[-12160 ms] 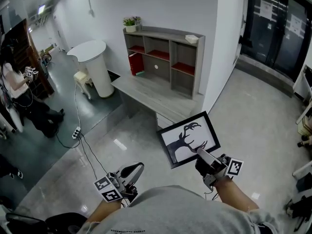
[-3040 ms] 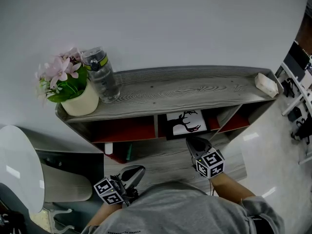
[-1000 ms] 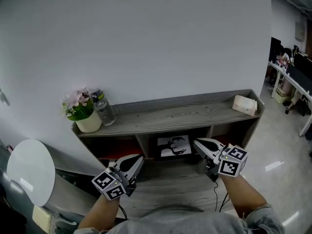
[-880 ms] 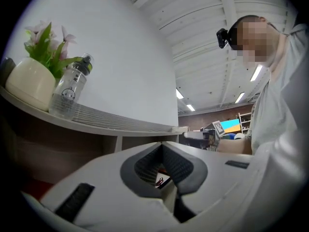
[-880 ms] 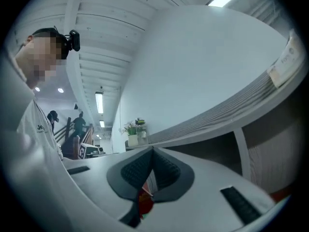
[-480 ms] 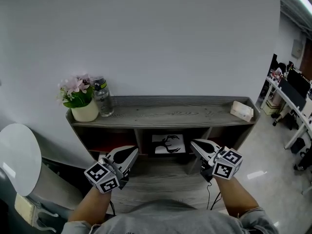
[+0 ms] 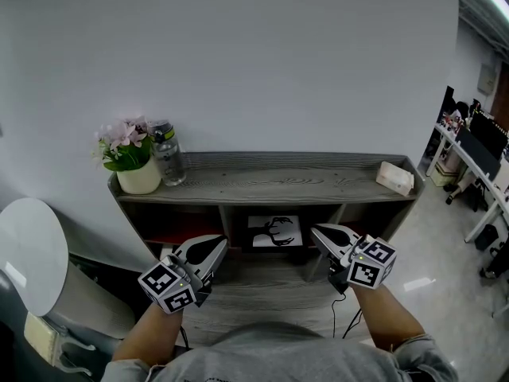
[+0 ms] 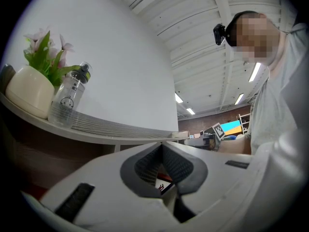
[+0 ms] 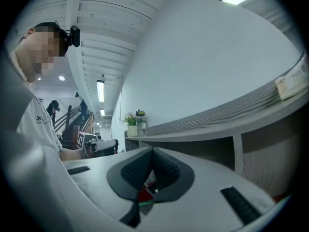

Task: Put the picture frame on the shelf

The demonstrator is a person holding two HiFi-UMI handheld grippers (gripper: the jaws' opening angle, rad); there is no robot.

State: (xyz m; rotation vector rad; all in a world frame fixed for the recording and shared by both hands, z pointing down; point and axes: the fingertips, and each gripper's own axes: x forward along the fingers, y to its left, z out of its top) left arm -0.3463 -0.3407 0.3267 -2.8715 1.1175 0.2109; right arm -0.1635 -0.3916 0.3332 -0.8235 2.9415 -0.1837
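Observation:
The picture frame [image 7: 273, 231], black-edged with a black deer silhouette on white, stands in the middle compartment of the grey wooden shelf [image 7: 270, 180]. No gripper touches it. My left gripper [image 7: 213, 245] hovers low in front of the shelf's left compartment, jaws shut with nothing between them [image 8: 161, 146]. To the frame's right, my right gripper [image 7: 319, 232] hangs just in front of the shelf, also shut and empty [image 9: 152, 151].
On the shelf top stand a cream pot of pink flowers [image 7: 137, 169] and a clear water bottle [image 7: 167, 156] at the left, and a small tissue pack [image 7: 396, 178] at the right. A white round table [image 7: 28, 253] is at lower left. Desks fill the far right.
The head view has dropped slightly over the last second and the shelf sits a little lower. Both grippers stay shut in front of the shelf; the frame has not moved.

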